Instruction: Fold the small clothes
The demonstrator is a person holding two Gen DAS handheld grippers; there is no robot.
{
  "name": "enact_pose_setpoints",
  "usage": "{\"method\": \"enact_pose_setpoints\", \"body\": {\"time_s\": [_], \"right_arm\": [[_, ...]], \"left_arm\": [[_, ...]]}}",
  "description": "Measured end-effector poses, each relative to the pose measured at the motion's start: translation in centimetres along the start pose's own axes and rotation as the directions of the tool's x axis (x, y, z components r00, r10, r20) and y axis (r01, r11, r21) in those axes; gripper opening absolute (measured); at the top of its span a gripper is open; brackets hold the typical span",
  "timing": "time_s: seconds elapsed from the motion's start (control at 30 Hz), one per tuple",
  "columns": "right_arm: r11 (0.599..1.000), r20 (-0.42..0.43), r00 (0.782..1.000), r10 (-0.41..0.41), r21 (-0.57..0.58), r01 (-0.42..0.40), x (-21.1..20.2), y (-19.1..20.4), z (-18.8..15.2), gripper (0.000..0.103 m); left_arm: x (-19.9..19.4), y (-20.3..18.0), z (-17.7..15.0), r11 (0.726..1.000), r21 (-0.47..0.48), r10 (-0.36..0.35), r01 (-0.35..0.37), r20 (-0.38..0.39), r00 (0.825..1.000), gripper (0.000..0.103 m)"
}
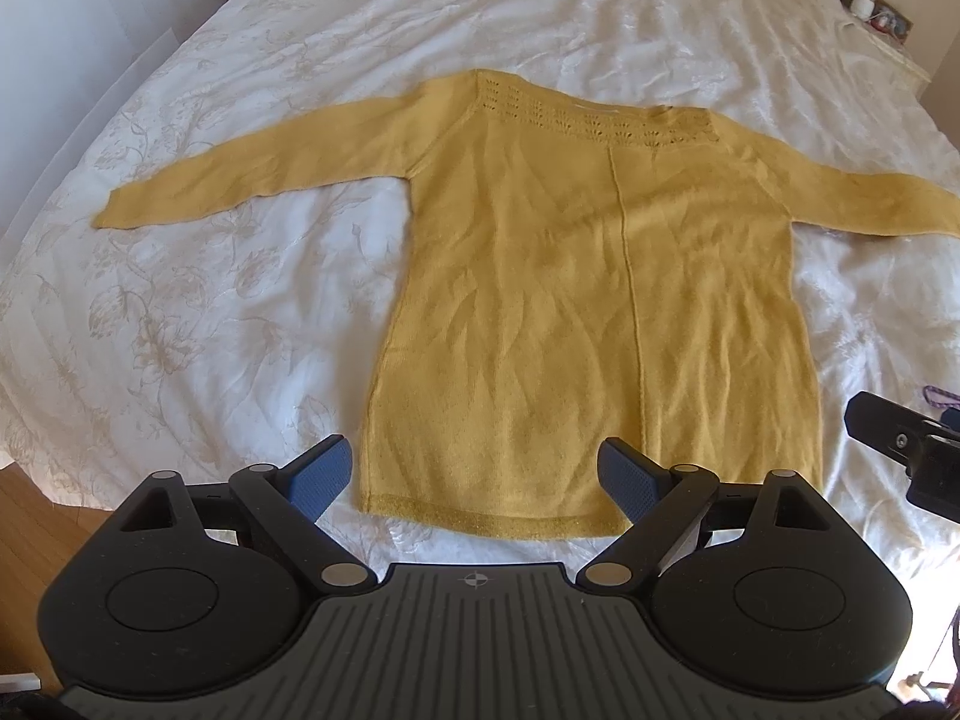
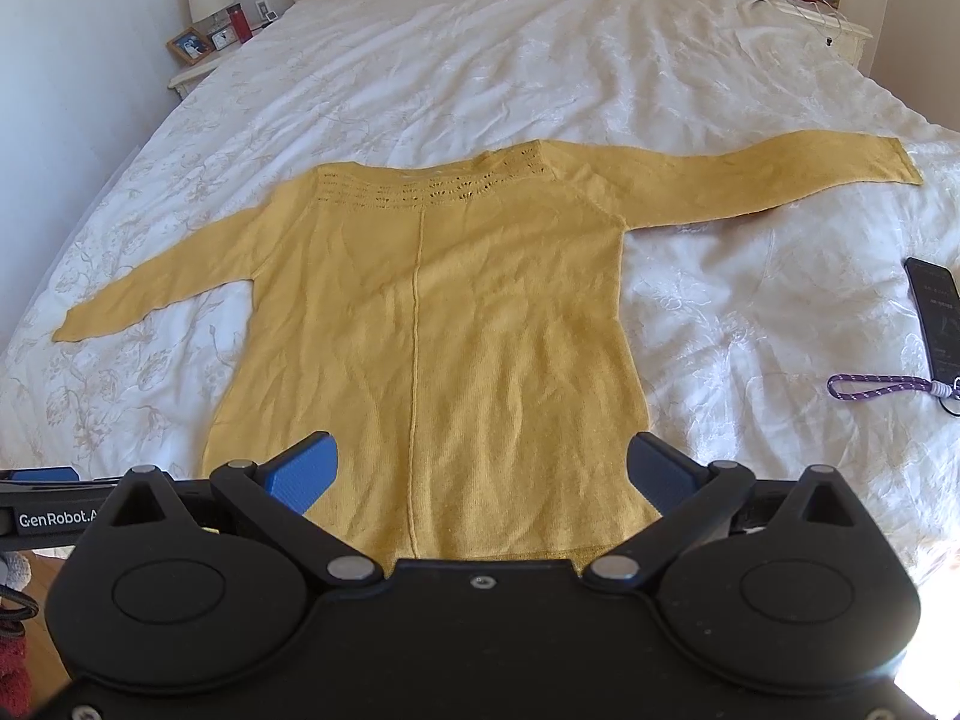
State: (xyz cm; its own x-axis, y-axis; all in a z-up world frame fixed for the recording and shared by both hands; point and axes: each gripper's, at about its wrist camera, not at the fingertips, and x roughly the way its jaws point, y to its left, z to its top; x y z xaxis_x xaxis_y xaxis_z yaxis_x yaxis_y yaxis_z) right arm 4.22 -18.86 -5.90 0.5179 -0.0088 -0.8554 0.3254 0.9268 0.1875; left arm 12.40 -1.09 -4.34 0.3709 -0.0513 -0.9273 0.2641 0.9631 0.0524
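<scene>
Yellow knit sweater (image 2: 420, 324) flat on bed (image 2: 540, 48), unfolded | left hand-held gripper (image 1: 474, 477), right hand-held gripper (image 2: 483, 471): wide, empty | risk: thin knit slips, bunches; bedspread pinched too.

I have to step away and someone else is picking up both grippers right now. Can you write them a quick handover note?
Left gripper: open, empty, held near the hem's left part.
Right gripper: open, empty, over the hem.
Yellow sweater: spread flat on the white bedspread, both sleeves stretched out sideways, neckline toward the headboard.
A phone and purple lanyard lie on the bed to the right, apart from the sweater.
Done: laid out flat. Left: every fold, sleeves and body.
</scene>
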Motion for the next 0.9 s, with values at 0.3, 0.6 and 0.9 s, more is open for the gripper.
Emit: {"method": "enact_pose_setpoints", "body": {"time_s": [0.3, 0.6, 0.9], "right_arm": [[0.999, -0.044, 0.999, -0.008, 0.031, 0.009, 2.4, 1.1, 1.1, 0.102], [0.996, -0.085, 0.996, -0.008, 0.085, 0.015, 4.7, 1.5, 1.6, 0.102], [0.994, -0.092, 0.996, 0.017, 0.11, -0.007, 6.5, -0.6, 3.2, 0.102]], "left_arm": [[2.1, 0.9, 2.1, 0.999, 0.034, -0.015, 0.016, -0.017, 1.0, 0.09], [4.3, 1.8, 4.0, 0.998, 0.058, -0.033, 0.036, -0.049, 0.998, 0.09], [5.8, 1.2, 6.5, 0.999, 0.042, -0.014, 0.017, -0.061, 0.998, 0.089]]}}
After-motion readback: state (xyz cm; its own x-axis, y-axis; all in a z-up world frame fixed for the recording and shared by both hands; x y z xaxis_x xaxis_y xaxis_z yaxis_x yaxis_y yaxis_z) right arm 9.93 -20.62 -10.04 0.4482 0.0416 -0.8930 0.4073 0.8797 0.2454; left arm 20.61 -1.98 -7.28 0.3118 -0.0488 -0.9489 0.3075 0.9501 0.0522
